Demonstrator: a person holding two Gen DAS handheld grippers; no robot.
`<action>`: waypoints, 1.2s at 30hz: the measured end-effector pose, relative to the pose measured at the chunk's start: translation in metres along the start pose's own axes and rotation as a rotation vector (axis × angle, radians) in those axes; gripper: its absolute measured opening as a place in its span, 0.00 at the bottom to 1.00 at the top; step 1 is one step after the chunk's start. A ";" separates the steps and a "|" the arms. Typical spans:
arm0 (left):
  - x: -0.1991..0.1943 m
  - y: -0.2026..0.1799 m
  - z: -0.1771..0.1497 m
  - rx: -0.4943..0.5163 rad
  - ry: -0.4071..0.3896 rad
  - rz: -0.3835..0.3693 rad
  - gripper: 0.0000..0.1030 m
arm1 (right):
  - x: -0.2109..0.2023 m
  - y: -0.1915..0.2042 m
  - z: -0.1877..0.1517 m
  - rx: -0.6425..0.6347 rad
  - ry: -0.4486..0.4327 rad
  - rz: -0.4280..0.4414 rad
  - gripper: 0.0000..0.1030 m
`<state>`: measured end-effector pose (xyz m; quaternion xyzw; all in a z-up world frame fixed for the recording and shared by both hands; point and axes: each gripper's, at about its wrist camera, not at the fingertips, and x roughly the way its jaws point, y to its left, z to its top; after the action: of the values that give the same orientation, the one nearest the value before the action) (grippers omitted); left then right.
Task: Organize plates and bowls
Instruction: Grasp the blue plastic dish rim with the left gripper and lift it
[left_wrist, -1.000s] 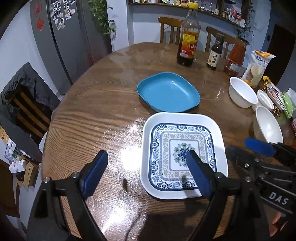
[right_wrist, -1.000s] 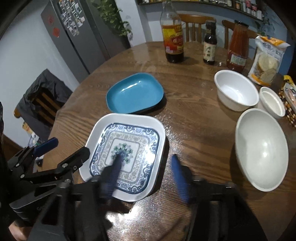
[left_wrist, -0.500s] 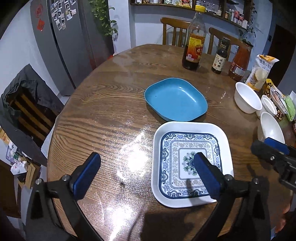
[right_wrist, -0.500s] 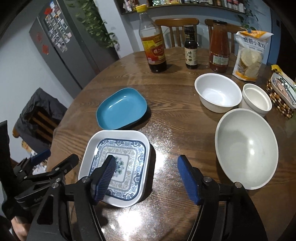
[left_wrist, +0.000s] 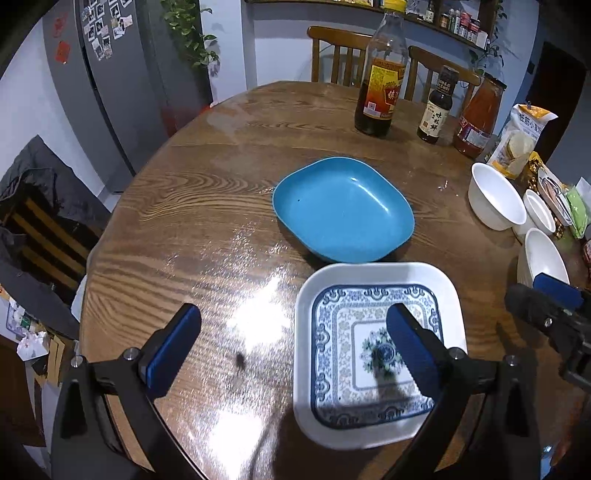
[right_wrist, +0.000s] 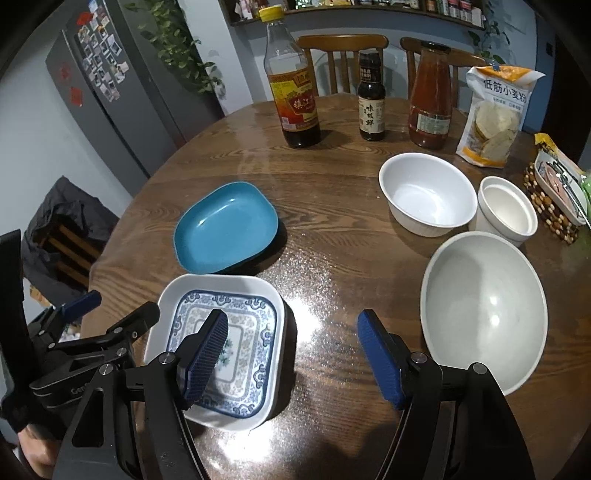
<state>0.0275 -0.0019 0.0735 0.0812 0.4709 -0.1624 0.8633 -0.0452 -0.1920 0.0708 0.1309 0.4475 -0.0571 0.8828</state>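
Note:
A white square plate with a blue pattern (left_wrist: 373, 332) (right_wrist: 236, 332) lies near the front edge of the round wooden table. A blue dish (left_wrist: 341, 208) (right_wrist: 225, 232) sits just behind it. Three white bowls stand on the right: a large one (right_wrist: 484, 306), a medium one (right_wrist: 428, 194) and a small cup-like one (right_wrist: 506, 210). My left gripper (left_wrist: 291, 347) is open and empty, above the patterned plate's left side. My right gripper (right_wrist: 295, 354) is open and empty, above the table between the patterned plate and the large bowl.
Three bottles (right_wrist: 295, 96) (right_wrist: 371, 107) (right_wrist: 430, 103) stand at the back of the table, with a flour bag (right_wrist: 491, 114) and a beaded tray of packets (right_wrist: 557, 195) at the right. Chairs (right_wrist: 343, 55) stand behind. A fridge (left_wrist: 110, 74) stands at the left.
Both grippers have pulled back and up from the patterned plate, so more of the table shows. The dishes have not moved.

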 end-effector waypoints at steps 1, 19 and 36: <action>0.003 0.002 0.003 -0.007 0.007 -0.005 0.98 | 0.003 0.001 0.002 -0.003 0.005 -0.001 0.71; 0.082 0.022 0.064 -0.183 0.150 -0.076 0.77 | 0.105 0.012 0.071 -0.041 0.096 -0.054 0.71; 0.105 0.015 0.075 -0.174 0.135 -0.114 0.21 | 0.136 0.028 0.076 -0.116 0.144 -0.032 0.16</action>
<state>0.1445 -0.0312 0.0260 -0.0100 0.5442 -0.1640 0.8227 0.1008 -0.1845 0.0094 0.0762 0.5145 -0.0357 0.8534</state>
